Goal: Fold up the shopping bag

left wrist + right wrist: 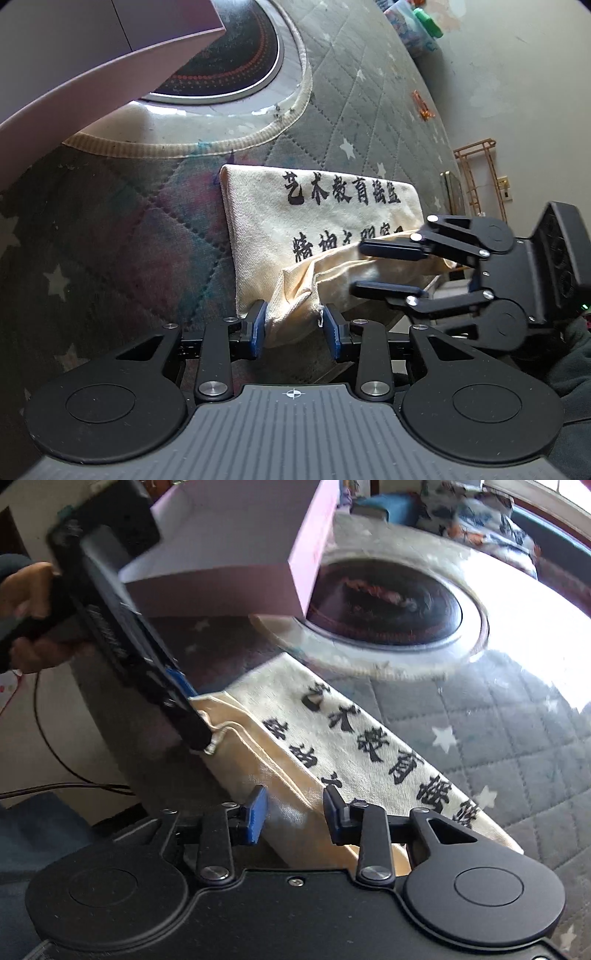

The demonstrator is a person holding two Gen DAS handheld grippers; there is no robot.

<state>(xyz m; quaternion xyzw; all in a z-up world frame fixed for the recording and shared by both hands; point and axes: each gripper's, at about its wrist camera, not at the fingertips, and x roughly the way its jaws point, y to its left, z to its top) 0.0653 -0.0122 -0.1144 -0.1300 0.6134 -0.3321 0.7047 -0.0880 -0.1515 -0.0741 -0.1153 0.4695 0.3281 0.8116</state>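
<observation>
A cream canvas shopping bag (295, 221) with black Chinese print lies folded on a grey quilted table cover; it also shows in the right wrist view (369, 746). My left gripper (295, 328) is open, its blue pads either side of a bunched corner of the bag's near edge. My right gripper (293, 814) is open around the same near edge further along. In the left wrist view the right gripper (373, 266) stands at the right with the raised fold between its fingers. In the right wrist view the left gripper (199, 734) touches the bag's corner.
A pink box (229, 554) stands behind the bag. A round dark hotplate under glass (229, 55) sits in the table's middle. The quilted cover (351, 129) spreads around. A cable (55, 768) hangs at the left below the table edge.
</observation>
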